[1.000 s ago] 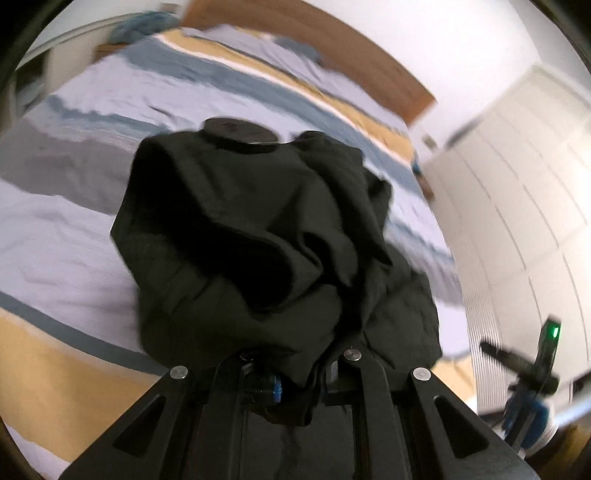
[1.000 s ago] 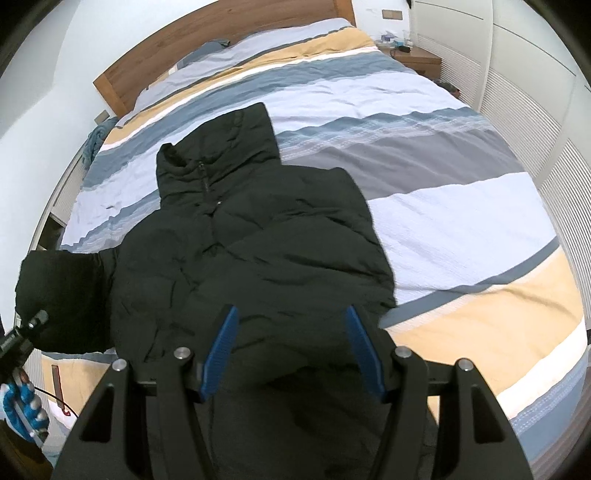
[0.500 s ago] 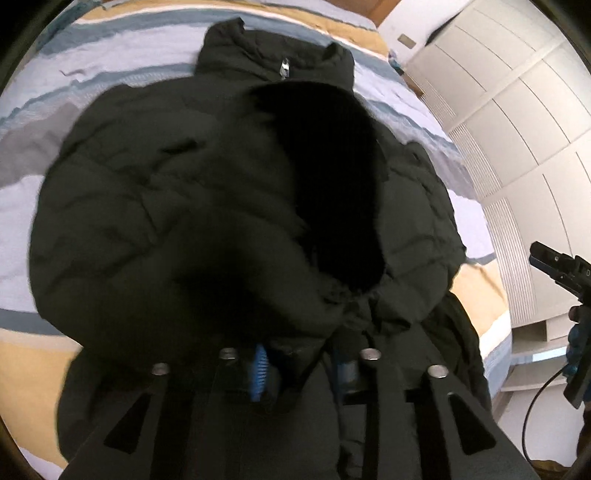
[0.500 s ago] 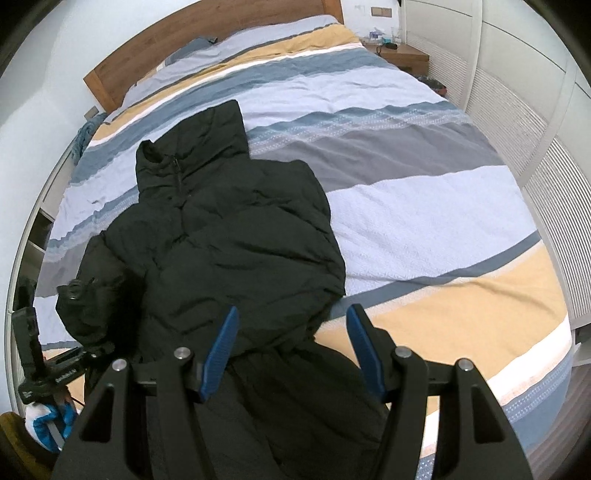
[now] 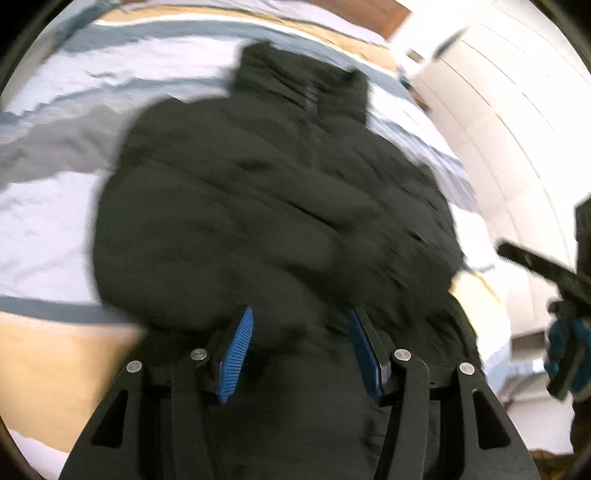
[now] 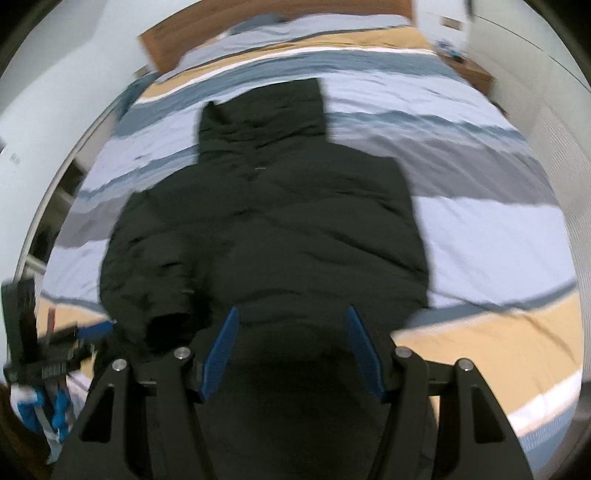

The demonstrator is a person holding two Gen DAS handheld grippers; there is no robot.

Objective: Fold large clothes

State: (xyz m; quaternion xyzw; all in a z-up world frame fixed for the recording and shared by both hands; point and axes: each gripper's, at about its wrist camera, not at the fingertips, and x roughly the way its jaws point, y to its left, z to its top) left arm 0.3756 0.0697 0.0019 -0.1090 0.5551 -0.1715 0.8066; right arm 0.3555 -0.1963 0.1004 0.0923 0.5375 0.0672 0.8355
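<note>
one black puffer jacket lies on one bed with a striped duvet, and two grippers work over it, each with two blue-padded fingers.

in the left wrist view the left gripper has its jaws spread wide with nothing between the pads; the jacket fills the frame from the fingertips outward toward 12 o'clock, its collar at about 12 o'clock and its lower hem running under the gripper body at 6 o'clock. the view is blurred, so whether the pads touch the fabric cannot be told.

in the right wrist view the right gripper also stands open and empty, the jacket's hem directly under and ahead of it. the hood points to 12 o'clock, toward the wooden headboard. one sleeve is folded in over the body, its dark cuff opening at about 9 o'clock from the right gripper, just beside its left finger.

the left gripper appears at 8 o'clock in the right view, near that cuff; the right gripper shows at 3 o'clock in the left view, held by a blue-gloved hand. white wardrobe doors stand at 2 o'clock, and a wooden nightstand sits at 1 o'clock beside the bed.
</note>
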